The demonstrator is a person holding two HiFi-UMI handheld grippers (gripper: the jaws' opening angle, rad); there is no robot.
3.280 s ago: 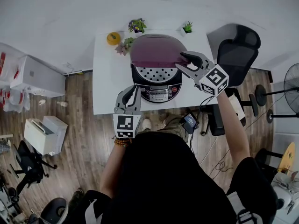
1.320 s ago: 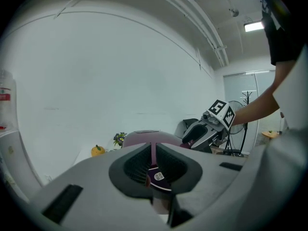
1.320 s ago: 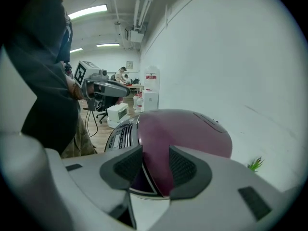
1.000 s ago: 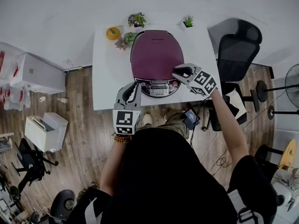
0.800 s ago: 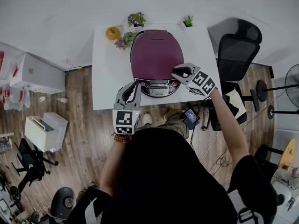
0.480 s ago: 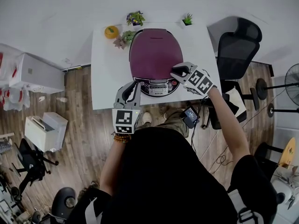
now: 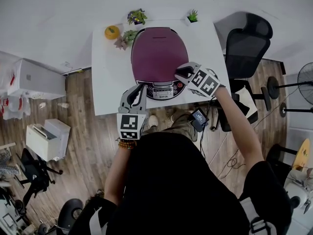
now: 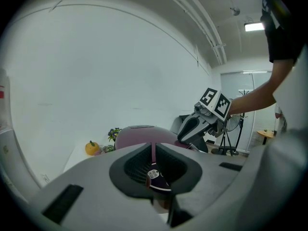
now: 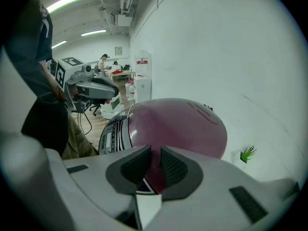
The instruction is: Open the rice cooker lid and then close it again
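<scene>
Cooker (image 7: 159, 53) sits in the middle of the white counter (image 7: 110, 82), purple lid (image 7: 159, 43) down flat. The right hand-held gripper (image 7: 181, 73) is over the lid's front right corner, just beside the panel (image 7: 163, 89). It's tipped steeply down with the tips right at the lid. Its jaws are slightly apart with nothing clamped, just purple lid showing through the gap.

The left hand-held gripper (image 7: 136, 90) hangs at the counter's front edge, off the cooker's front left and not touching it. It points nearly level and its jaws are pinched together, empty. Right arm is stretched out from the side; left forearm is tucked close to the body.

The left gripper view catches the other gripper coming down onto the lid from the side. The right gripper view shows a little plant (image 9: 248, 153) past the cooker.
</scene>
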